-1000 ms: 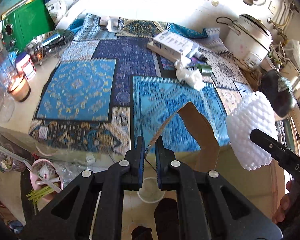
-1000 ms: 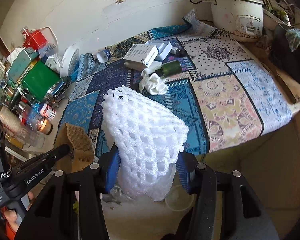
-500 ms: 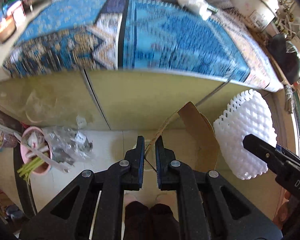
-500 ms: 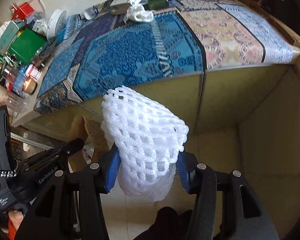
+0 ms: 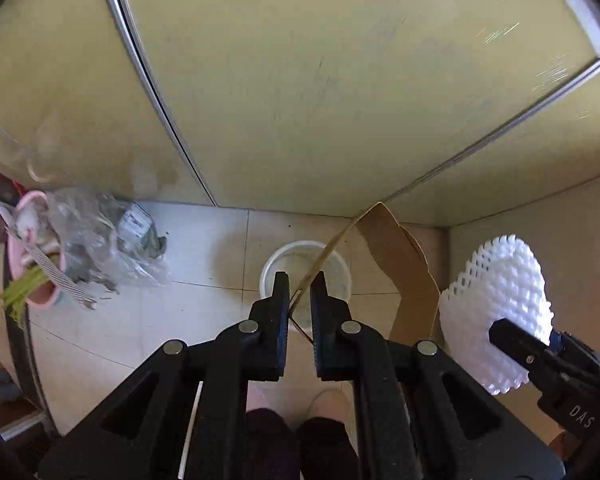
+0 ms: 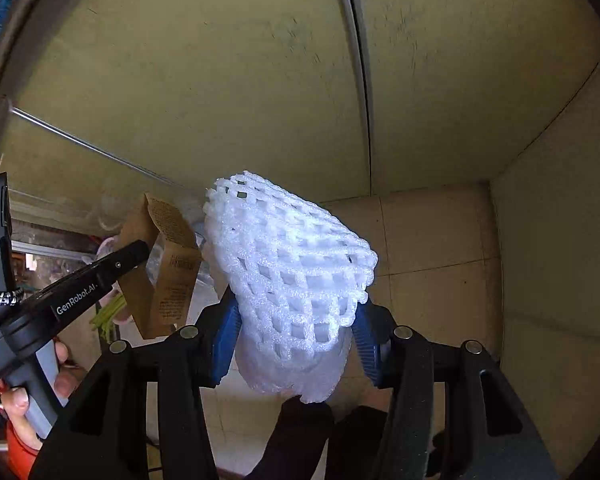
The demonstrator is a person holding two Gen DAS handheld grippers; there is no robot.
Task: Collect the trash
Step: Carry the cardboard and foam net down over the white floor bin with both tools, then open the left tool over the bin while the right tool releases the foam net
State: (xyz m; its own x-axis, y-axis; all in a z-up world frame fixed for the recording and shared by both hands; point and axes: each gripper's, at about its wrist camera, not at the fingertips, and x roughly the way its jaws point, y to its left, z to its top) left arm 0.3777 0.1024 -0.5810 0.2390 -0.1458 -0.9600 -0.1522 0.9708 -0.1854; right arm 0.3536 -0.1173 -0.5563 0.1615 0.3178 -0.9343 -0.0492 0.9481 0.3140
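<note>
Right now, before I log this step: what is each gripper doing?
Left gripper: closed on a flattened cardboard box.
Right gripper: closed on a white foam net.

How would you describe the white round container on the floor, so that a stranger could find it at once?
Start at the yellowish cabinet front and go down to the pale tiled floor at its foot. The white round container stands there, open at the top, beyond the left gripper and its brown cardboard piece. Unlike the pink bowl and crumpled clear plastic bag further left, it is plain white.
</note>
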